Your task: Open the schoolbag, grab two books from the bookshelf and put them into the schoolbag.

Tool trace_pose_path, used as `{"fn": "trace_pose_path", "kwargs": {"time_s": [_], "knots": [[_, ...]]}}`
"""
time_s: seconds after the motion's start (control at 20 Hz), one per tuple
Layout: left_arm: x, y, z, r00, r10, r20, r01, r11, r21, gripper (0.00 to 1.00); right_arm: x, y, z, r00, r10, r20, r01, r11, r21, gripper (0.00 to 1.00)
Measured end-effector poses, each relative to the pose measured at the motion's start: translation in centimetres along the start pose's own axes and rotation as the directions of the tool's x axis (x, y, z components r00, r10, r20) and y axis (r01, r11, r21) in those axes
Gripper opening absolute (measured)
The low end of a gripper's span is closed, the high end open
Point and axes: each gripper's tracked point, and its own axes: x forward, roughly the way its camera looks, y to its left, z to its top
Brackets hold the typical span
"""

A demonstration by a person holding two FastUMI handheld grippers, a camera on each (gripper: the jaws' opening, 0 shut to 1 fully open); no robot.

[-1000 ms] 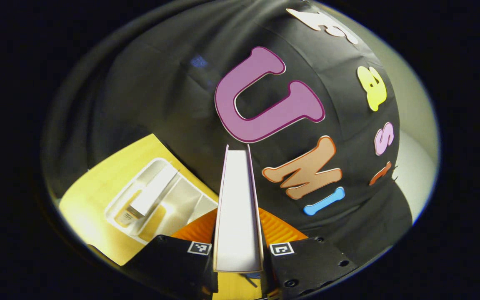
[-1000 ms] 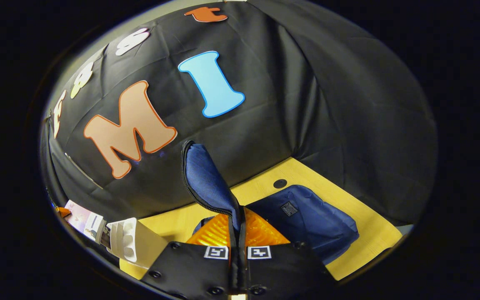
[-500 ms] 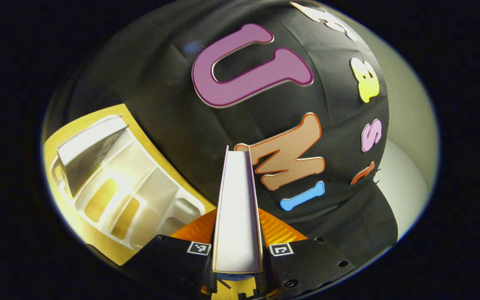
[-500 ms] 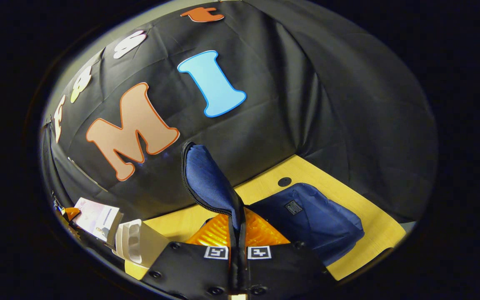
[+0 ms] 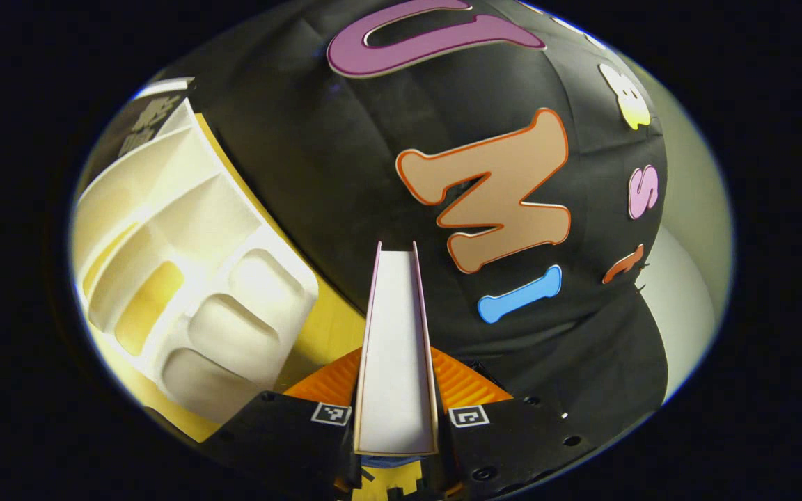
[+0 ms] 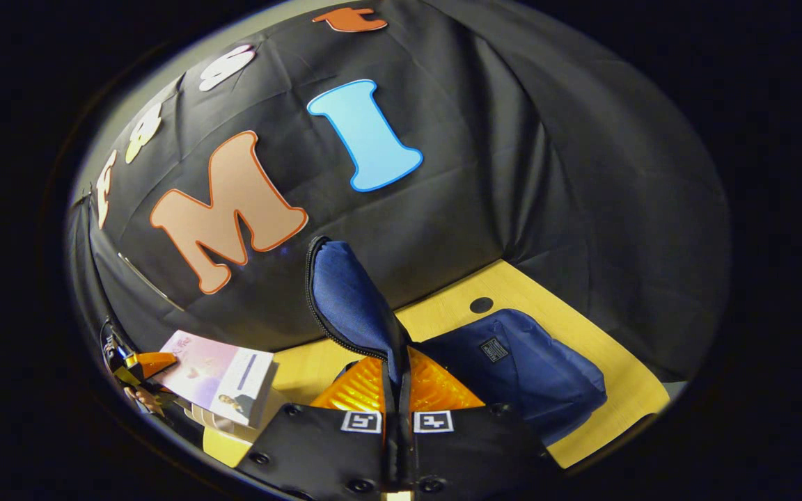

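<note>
Bench carrying schoolbag; right gripper pinching its flap up, likely keeping it open; left gripper clamping book for loading.

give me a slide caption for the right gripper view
Right gripper pinches the schoolbag flap upright while a book approaches from the left.

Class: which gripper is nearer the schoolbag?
Right. The right gripper pinches the schoolbag flap; the left gripper holds a book off to the side, near the bookshelf.
</note>
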Motion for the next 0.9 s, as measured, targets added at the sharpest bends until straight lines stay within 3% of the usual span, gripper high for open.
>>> {"fn": "trace_pose_path", "kwargs": {"time_s": [0.25,0.35,0.6,0.7,0.9], "knots": [[5.1,1.5,-6.6,0.997,0.021,-0.077,-0.023,0.999,-0.026,0.36,0.0,0.1,0.0,1.000,0.011,-0.003,-0.011,1.000,-0.005,0.00],[6.6,2.0,-8.8,0.995,0.019,-0.095,-0.023,0.999,-0.044,0.38,0.0,0.2,-0.1,1.000,0.015,-0.007,-0.015,1.000,-0.013,0.07],[10.3,3.3,-14.4,0.988,0.053,-0.148,-0.064,0.995,-0.070,0.36,0.0,0.4,0.1,1.000,0.022,-0.003,-0.022,0.999,-0.035,0.00],[11.5,3.6,-16.1,0.984,0.067,-0.166,-0.080,0.994,-0.072,0.37,0.0,0.4,0.0,1.000,0.026,-0.003,-0.026,0.999,-0.034,0.07],[13.2,3.7,-18.4,0.982,0.055,-0.181,-0.079,0.989,-0.125,0.36,0.0,0.5,0.0,1.000,0.028,-0.002,-0.028,0.999,-0.036,0.00]]}}
